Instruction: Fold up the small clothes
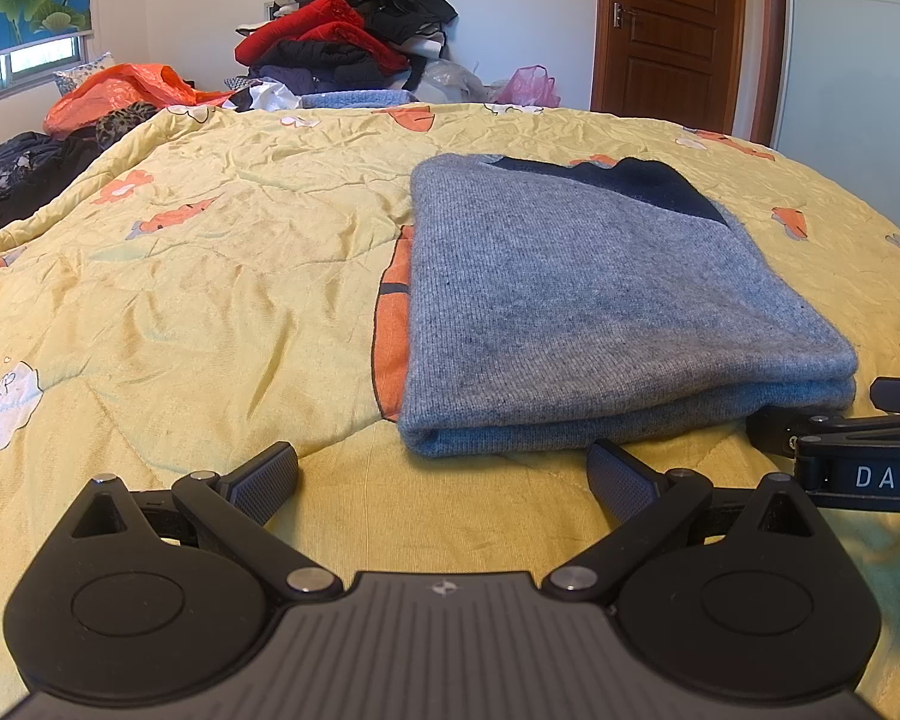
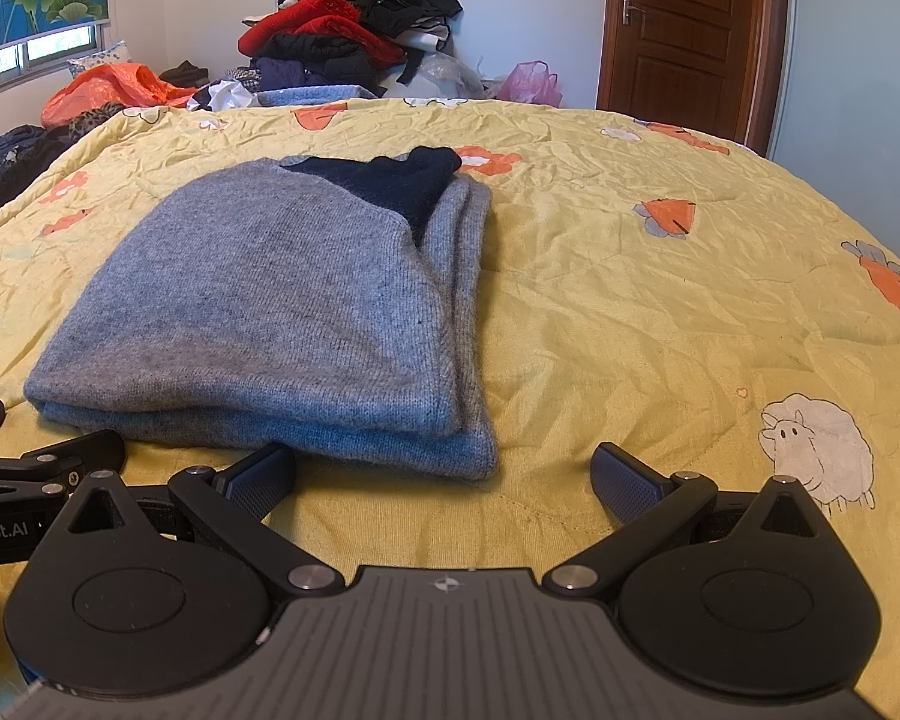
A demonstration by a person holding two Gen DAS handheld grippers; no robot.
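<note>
A grey knit sweater (image 1: pixel 588 300) with a dark navy part at its far end lies folded in a thick rectangle on the yellow quilt (image 1: pixel 210 300). It also shows in the right wrist view (image 2: pixel 282 306). My left gripper (image 1: pixel 444 480) is open and empty, just in front of the sweater's near left corner. My right gripper (image 2: pixel 444 477) is open and empty, just in front of the sweater's near right corner. The right gripper's body shows at the right edge of the left wrist view (image 1: pixel 858 456). The left gripper's body shows at the left edge of the right wrist view (image 2: pixel 42 468).
A pile of red, black and dark clothes (image 1: pixel 342 42) rises behind the bed's far edge. An orange plastic bag (image 1: pixel 120 90) and a pink bag (image 1: pixel 528 84) lie there too. Dark clothes (image 1: pixel 18 168) sit at far left. A brown door (image 1: pixel 678 30) stands at back right.
</note>
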